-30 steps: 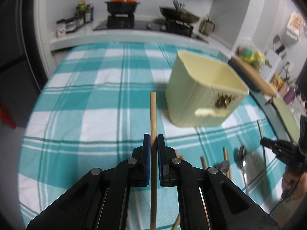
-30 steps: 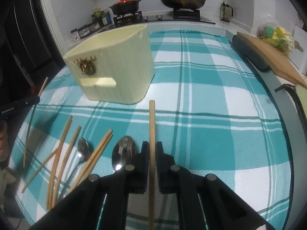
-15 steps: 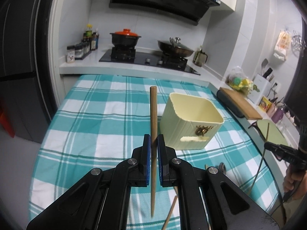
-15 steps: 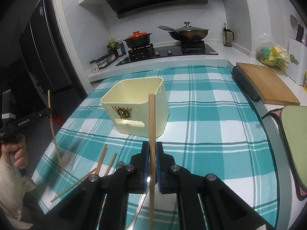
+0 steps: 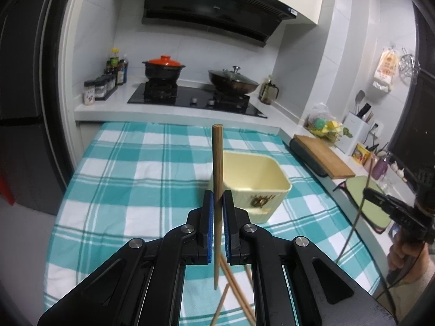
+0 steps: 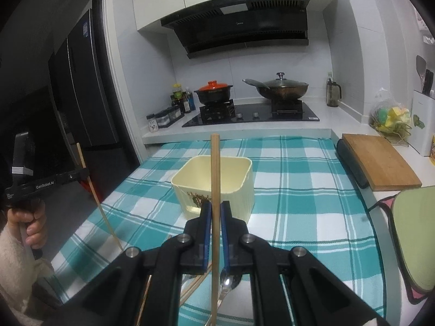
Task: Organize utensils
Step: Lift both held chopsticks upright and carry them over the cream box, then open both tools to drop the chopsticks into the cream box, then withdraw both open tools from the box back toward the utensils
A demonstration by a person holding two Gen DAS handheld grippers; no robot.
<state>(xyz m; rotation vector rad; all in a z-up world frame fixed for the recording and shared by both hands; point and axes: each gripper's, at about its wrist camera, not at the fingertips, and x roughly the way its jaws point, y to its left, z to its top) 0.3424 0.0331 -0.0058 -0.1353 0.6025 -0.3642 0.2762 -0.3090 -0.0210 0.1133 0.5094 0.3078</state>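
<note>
My left gripper [image 5: 217,199] is shut on a wooden chopstick [image 5: 216,157] that stands upright above the checked tablecloth. My right gripper [image 6: 215,209] is likewise shut on a second upright chopstick [image 6: 215,168]. A cream utensil holder [image 5: 255,174] [image 6: 236,195] sits on the cloth just beyond both grippers and looks empty inside. Each wrist view catches the other gripper at its edge: the right gripper [image 5: 371,193] and the left gripper [image 6: 80,175], each with its chopstick. Loose chopsticks [image 5: 236,290] and a metal spoon [image 6: 227,285] lie on the cloth below the grippers.
A wooden cutting board [image 6: 380,160] and a green mat [image 6: 413,233] lie along the right side of the table. Behind the table, a stove [image 6: 250,115] carries a red-lidded pot and a wok. A dark fridge [image 6: 81,95] stands to the left.
Both grippers have risen well above the table, each still holding its chopstick. The views have tilted upward, and the holder now appears smaller and lower.
</note>
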